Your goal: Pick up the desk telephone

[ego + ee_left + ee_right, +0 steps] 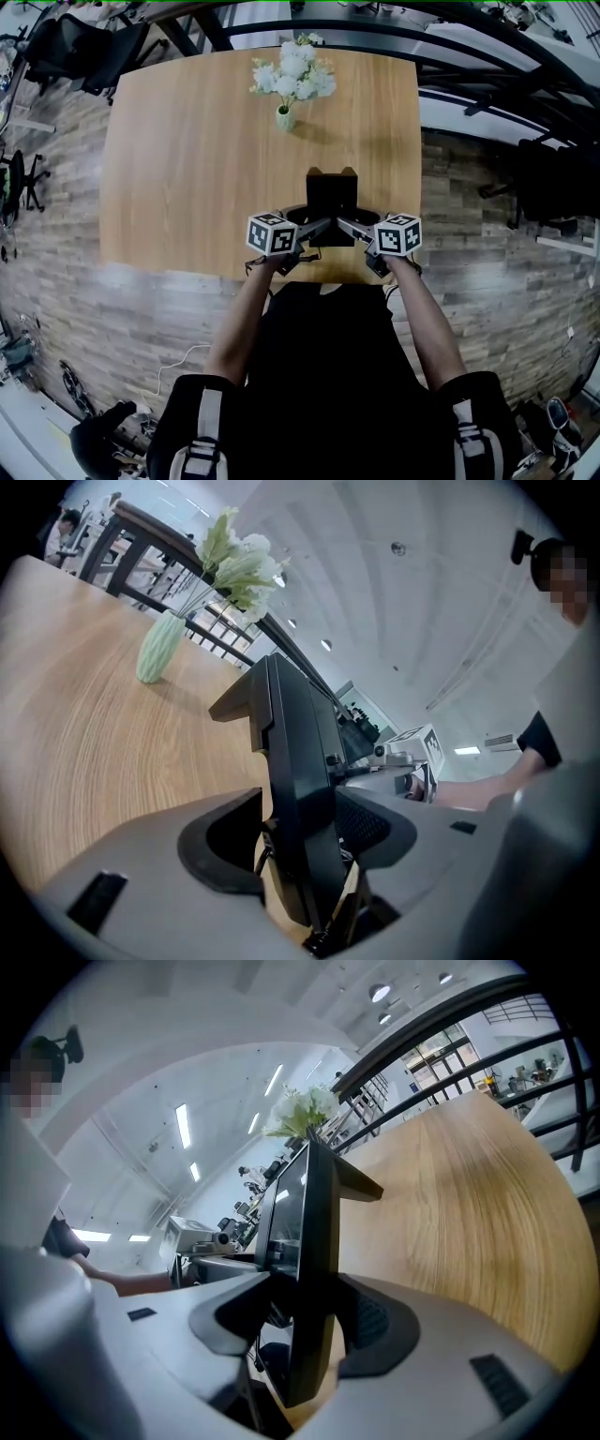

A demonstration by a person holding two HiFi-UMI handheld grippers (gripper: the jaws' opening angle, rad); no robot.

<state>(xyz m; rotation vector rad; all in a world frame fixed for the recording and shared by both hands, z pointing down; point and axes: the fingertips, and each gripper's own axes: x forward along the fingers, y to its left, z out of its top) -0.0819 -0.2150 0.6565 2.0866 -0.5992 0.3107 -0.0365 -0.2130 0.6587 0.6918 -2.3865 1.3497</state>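
Observation:
The black desk telephone is over the wooden table, close to its near edge. My left gripper holds it from the left side and my right gripper from the right. In the left gripper view the telephone stands edge-on between the grey pads, and the left gripper is shut on it. The right gripper view shows the same grip from the other side: the right gripper is shut on the telephone's edge. Whether the telephone still touches the table I cannot tell.
A pale green vase of white flowers stands at the far middle of the table, behind the telephone. Black chairs stand off the table's far left corner. A dark railing runs behind the table. The floor is wood plank.

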